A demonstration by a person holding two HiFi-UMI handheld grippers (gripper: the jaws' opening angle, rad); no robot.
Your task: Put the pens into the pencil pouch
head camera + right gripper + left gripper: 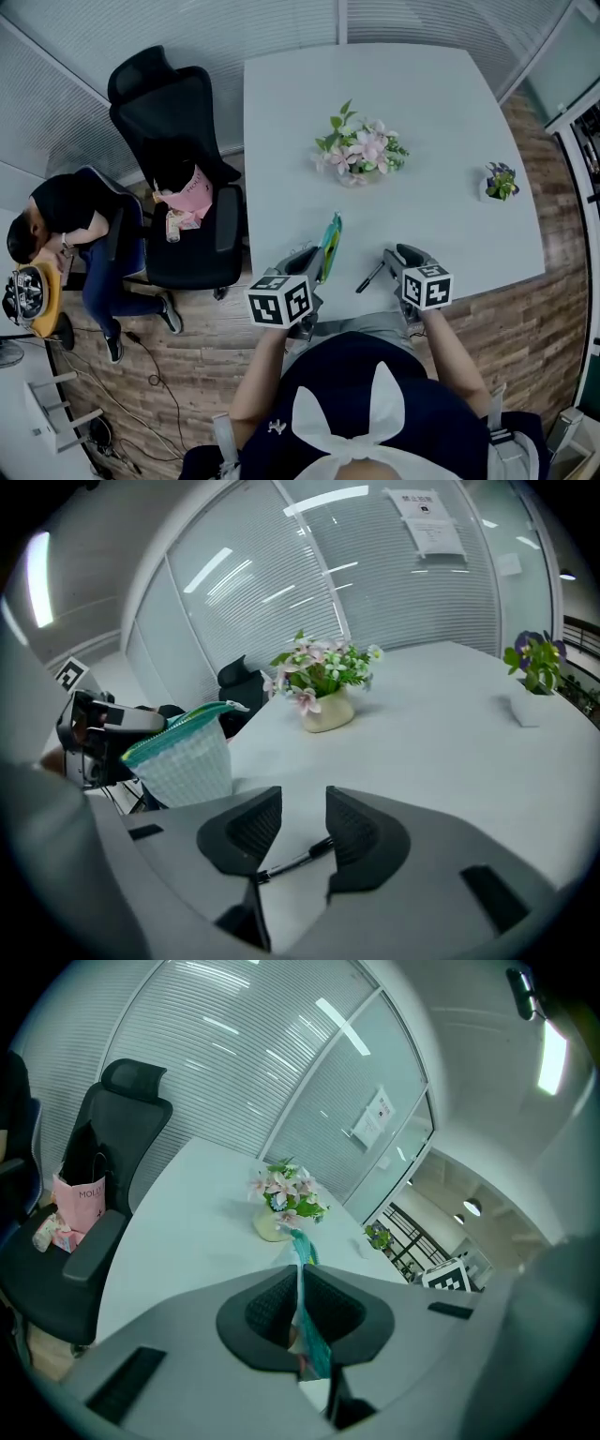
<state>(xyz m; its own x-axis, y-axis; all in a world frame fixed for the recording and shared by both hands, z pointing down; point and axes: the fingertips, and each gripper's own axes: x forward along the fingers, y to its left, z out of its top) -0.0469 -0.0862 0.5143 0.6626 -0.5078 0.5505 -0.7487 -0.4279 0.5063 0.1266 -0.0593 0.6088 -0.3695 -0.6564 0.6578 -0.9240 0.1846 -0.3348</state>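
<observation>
1. We hold the left tongs [309, 259] at the near edge of the white bench [431, 94]. Their jaws are clamped tight on one end of the pencil pouch [302, 1251].
2. The pouch is pale and checked with a teal zip edge. It stands on edge in the grip, zip side up, and reaches from the jaws out over the bench toward the flowers [361, 150]. We cannot tell whether its lower edge touches the bench, nor whether the zip is undone.
3. The right tongs [302, 803] point down at the bench with their jaws wide apart and nothing gripped.
4. A black pen [295, 860] lies flat on the bench and shows in the gap between the right jaws. Neither pad presses on it.
5. From the head view, the pen lies aslant near the bench's front edge. It is between the two tongs, just beside the right ones and to the right of the pouch, not touching the pouch.
6. The pink and white flowers stand in a low vase near the middle of the bench. A small potted plant [501, 181] stands near the right edge, well apart from them.
7. Left of the bench stands a black office chair [173, 112] with a pink bag [192, 195] on its seat. Beyond it a person [80, 220] in dark clothes sits leaning forward.
</observation>
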